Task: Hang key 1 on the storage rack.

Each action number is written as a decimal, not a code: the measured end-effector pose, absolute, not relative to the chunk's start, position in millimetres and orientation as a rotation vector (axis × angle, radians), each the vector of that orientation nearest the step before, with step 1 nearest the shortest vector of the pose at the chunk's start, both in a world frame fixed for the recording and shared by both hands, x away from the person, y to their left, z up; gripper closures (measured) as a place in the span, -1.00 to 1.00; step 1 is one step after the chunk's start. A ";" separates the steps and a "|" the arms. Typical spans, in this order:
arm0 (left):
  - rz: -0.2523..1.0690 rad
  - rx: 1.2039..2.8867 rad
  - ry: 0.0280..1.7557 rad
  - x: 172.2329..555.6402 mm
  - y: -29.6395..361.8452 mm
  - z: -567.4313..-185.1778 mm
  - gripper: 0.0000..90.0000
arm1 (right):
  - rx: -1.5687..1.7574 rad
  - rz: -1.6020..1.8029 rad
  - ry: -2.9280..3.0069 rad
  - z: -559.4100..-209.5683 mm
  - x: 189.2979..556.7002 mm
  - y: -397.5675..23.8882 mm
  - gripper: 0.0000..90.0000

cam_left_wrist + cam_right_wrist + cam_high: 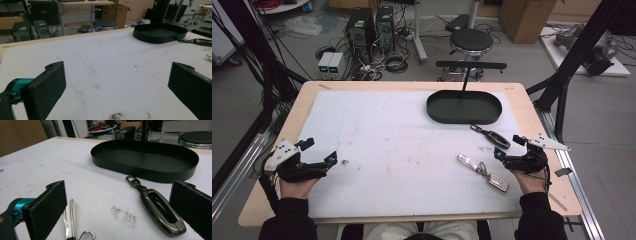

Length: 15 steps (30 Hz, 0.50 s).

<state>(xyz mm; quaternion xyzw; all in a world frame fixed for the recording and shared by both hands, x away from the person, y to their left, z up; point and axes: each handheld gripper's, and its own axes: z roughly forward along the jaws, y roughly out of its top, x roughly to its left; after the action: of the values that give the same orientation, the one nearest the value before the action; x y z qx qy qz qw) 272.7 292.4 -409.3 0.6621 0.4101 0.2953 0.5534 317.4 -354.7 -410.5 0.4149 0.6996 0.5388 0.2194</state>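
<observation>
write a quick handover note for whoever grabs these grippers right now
Left gripper: open, holding nothing, resting on the white mat at the left side.
Right gripper: open, holding nothing, at the right side beside the keys.
Dark key fob: lies on the mat just in front of the black oval tray, ahead of the right gripper.
Silver key fob: lies on the mat nearer the person, left of the right gripper.
Done: nothing yet; the tray holds nothing.
Left: probably both fobs go into the tray, dark one first, as it lies closest.
</observation>
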 end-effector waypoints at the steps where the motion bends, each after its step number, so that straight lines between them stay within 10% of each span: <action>1: 0.702 1.567 0.968 272.5 292.1 -409.5 -0.96 | 1.149 1.492 1.935 -410.5 317.3 -354.6 -0.98; 15: 0.703 1.573 0.967 273.0 292.2 -410.2 -0.96 | 1.151 1.488 1.949 -410.3 318.4 -354.9 -0.98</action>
<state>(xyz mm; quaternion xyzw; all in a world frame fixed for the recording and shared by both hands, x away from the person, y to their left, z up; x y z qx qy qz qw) 273.0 292.2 -410.2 0.6647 0.4086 0.2969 0.5505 318.4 -354.9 -410.3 0.4151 0.7026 0.5366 0.2147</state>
